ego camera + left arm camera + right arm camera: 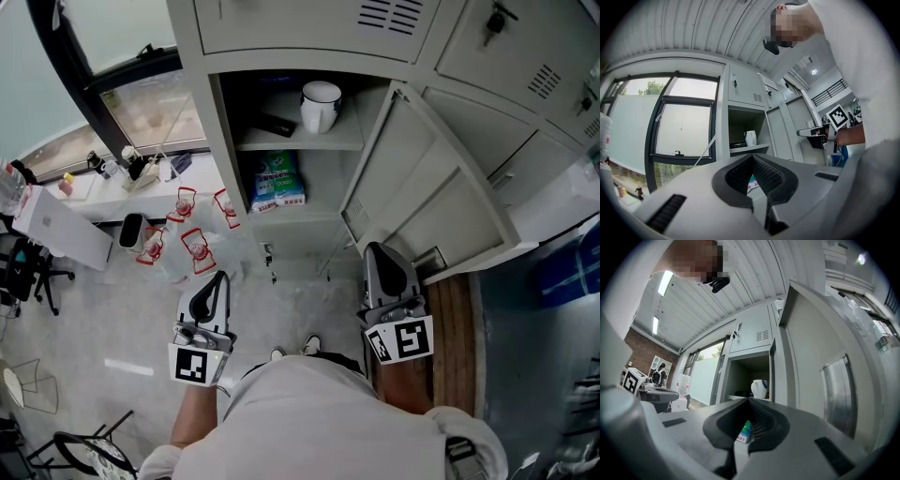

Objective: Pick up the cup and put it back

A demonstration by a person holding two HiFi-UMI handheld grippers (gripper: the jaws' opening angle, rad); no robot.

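A white cup (321, 105) with a handle stands upright on the upper shelf (281, 142) of the open locker. It shows small in the left gripper view (750, 138) and in the right gripper view (759, 388). My left gripper (222, 276) is held low, well short of the locker, its jaws shut with nothing in them. My right gripper (373, 248) hangs at the same height beside the open door, also shut and empty. Each points toward the locker opening, with the cup far beyond the fingertips.
The locker door (431, 202) swings out to the right, close to my right gripper. A green-and-blue packet (278, 180) lies on the lower shelf, and a dark flat object (277, 124) lies beside the cup. Bottles with red labels (192, 246) stand on the floor at left.
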